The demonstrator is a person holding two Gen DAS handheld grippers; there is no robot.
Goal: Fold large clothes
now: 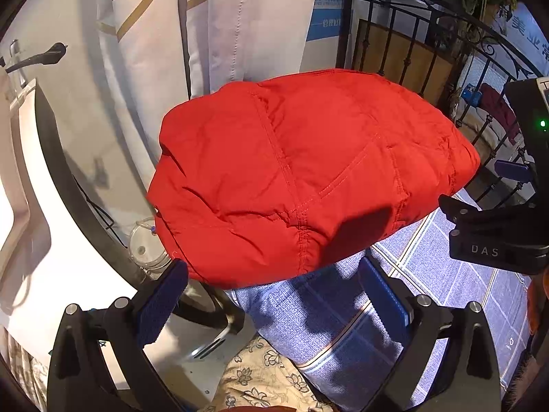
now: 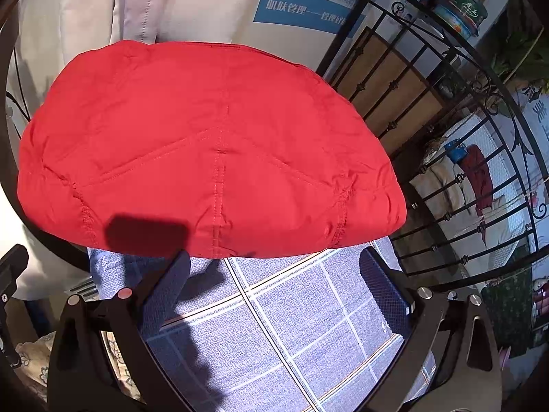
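Observation:
A red padded jacket (image 1: 302, 171) lies folded into a compact bundle on a blue checked cloth (image 1: 329, 326). It also shows in the right wrist view (image 2: 212, 151), on the same cloth (image 2: 291, 326). My left gripper (image 1: 274, 295) is open and empty, just short of the bundle's near edge. My right gripper (image 2: 274, 281) is open and empty, also just short of the near edge. The right gripper's body shows at the right of the left wrist view (image 1: 497, 233).
A black iron railing (image 2: 446, 158) stands close behind and to the right of the jacket. Pale garments (image 1: 223, 27) hang behind it. A clear plastic jar (image 1: 144, 243) sits at the left below the bundle. A floral fabric (image 1: 260, 381) lies near the front edge.

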